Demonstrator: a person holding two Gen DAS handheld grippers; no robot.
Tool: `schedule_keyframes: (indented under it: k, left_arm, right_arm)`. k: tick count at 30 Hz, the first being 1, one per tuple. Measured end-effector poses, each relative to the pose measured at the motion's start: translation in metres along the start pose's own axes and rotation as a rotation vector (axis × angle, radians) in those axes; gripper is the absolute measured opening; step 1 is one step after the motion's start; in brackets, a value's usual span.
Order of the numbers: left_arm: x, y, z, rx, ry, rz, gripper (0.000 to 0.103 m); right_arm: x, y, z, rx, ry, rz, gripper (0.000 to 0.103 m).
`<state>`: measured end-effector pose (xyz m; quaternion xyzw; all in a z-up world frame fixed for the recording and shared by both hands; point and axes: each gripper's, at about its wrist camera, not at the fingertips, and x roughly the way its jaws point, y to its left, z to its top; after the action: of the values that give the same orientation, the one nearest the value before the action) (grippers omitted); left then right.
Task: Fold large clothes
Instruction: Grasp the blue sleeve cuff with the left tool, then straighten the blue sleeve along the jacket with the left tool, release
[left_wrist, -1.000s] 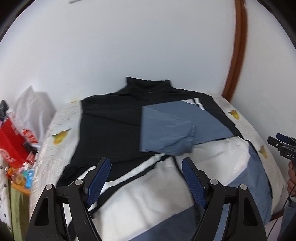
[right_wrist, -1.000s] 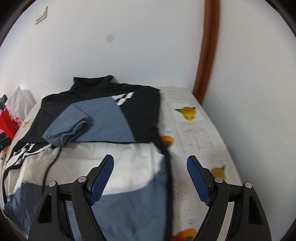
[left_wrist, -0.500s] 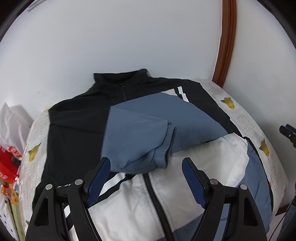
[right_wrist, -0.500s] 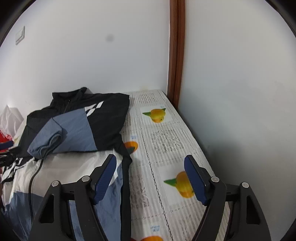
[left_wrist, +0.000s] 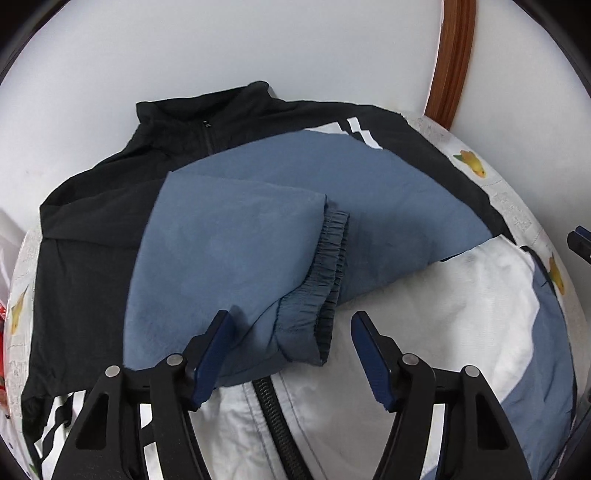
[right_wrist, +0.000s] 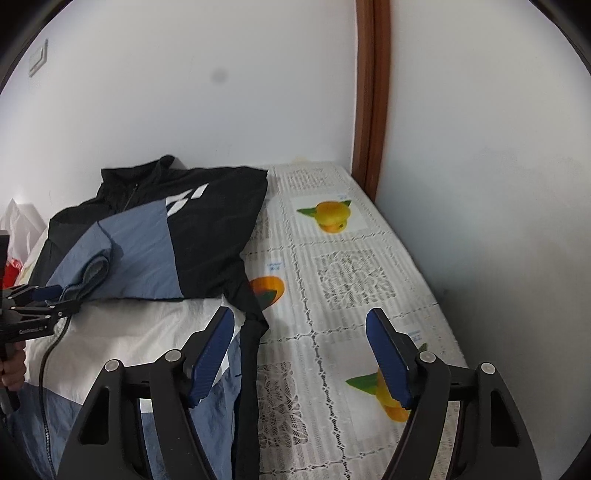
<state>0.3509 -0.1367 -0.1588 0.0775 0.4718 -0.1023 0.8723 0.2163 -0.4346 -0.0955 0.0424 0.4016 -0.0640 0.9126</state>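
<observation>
The jacket lies spread across the counter, collar toward the wall, directly ahead of the left claw and ahead-left of the right claw. Both claws are spread wide and pinch nothing. It looks like thin, light woven nylon, soft and floppy, probably a little slick, so it should slide and sag rather than hold a crease. A blue-grey sleeve is folded across the black chest, and its gathered elastic cuff sits just ahead of the left claw, between its fingers. That ribbed cuff is thicker and the surest place to grip, in my judgement. For the right claw, the black side edge just beyond its left finger looks the natural hold. The white lower panel is puffed and wrinkled, with a coarse black zip beneath the left claw. The counter's cloth is lacy, printed with oranges.
</observation>
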Motion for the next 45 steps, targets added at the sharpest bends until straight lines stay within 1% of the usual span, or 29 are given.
schedule_keyframes:
  k: [1, 2, 3, 4, 6, 7, 8, 9, 12, 13, 17, 20, 22, 24, 29, 32, 34, 35, 37, 40, 43, 45]
  left_arm:
    - [0.002, -0.001, 0.000, 0.010, 0.001, 0.010, 0.061]
    - [0.003, -0.003, 0.000, 0.020, -0.002, 0.022, 0.057]
    - [0.004, -0.004, 0.000, 0.024, -0.005, 0.034, 0.047]
    - [0.005, -0.004, 0.001, 0.025, -0.006, 0.046, 0.042]
    - [0.003, -0.002, 0.003, 0.021, -0.014, 0.020, 0.028]
    - [0.000, 0.000, 0.004, 0.015, -0.019, 0.017, 0.025]
    - [-0.006, 0.002, 0.006, 0.006, -0.034, 0.022, 0.011]
    - [-0.015, 0.006, 0.007, 0.001, -0.055, 0.028, 0.010]
    - [-0.043, 0.024, 0.011, -0.020, -0.106, 0.026, 0.008]
    - [-0.055, 0.035, 0.011, -0.041, -0.127, 0.040, 0.008]
    - [-0.079, 0.075, 0.012, -0.112, -0.165, 0.071, 0.008]
    - [-0.090, 0.114, 0.010, -0.191, -0.177, 0.088, 0.008]
    - [-0.094, 0.141, 0.005, -0.249, -0.186, 0.115, 0.008]
    - [-0.095, 0.161, 0.001, -0.291, -0.187, 0.121, 0.008]
    - [-0.083, 0.203, -0.011, -0.372, -0.157, 0.109, 0.008]
    - [-0.068, 0.222, -0.021, -0.429, -0.112, 0.075, 0.008]
    - [-0.055, 0.231, -0.028, -0.467, -0.078, 0.056, 0.011]
    - [-0.049, 0.234, -0.032, -0.480, -0.059, 0.067, 0.012]
    - [-0.041, 0.238, -0.035, -0.493, -0.035, 0.109, 0.012]
    - [-0.034, 0.243, -0.040, -0.496, -0.008, 0.130, 0.012]
    - [-0.037, 0.245, -0.044, -0.494, -0.017, 0.128, 0.012]
    - [-0.044, 0.244, -0.046, -0.486, -0.031, 0.128, 0.012]
  right_arm:
    - [0.003, 0.001, -0.001, -0.003, 0.007, -0.002, 0.073]
    - [0.004, 0.001, -0.002, -0.003, 0.011, -0.004, 0.073]
    - [0.005, 0.001, -0.003, -0.002, 0.014, -0.006, 0.073]
    - [0.006, 0.002, -0.003, -0.001, 0.017, -0.006, 0.073]
    - [0.006, 0.003, -0.004, 0.001, 0.021, -0.004, 0.073]
    - [0.005, 0.005, -0.004, -0.001, 0.023, -0.005, 0.073]
    - [0.003, 0.007, -0.004, -0.006, 0.023, -0.010, 0.073]
    - [0.001, 0.009, -0.004, -0.009, 0.022, -0.010, 0.073]
    - [-0.010, 0.020, -0.001, -0.032, 0.007, -0.004, 0.073]
    - [-0.015, 0.025, 0.001, -0.040, -0.003, 0.002, 0.073]
    - [-0.026, 0.049, 0.011, -0.059, -0.030, 0.036, 0.073]
    - [-0.030, 0.072, 0.019, -0.086, -0.045, 0.054, 0.073]
    - [-0.029, 0.087, 0.024, -0.108, -0.050, 0.067, 0.073]
    - [-0.026, 0.101, 0.030, -0.116, -0.049, 0.090, 0.073]
    - [-0.011, 0.134, 0.047, -0.123, -0.058, 0.137, 0.073]
    - [0.005, 0.146, 0.051, -0.127, -0.037, 0.147, 0.073]
    - [0.017, 0.151, 0.051, -0.130, -0.017, 0.148, 0.073]
    - [0.023, 0.152, 0.050, -0.131, -0.006, 0.145, 0.073]
    - [0.032, 0.153, 0.048, -0.131, 0.017, 0.136, 0.073]
    - [0.038, 0.151, 0.044, -0.127, 0.037, 0.133, 0.073]
    - [0.035, 0.145, 0.039, -0.113, 0.044, 0.143, 0.073]
    - [0.029, 0.140, 0.036, -0.111, 0.038, 0.120, 0.073]
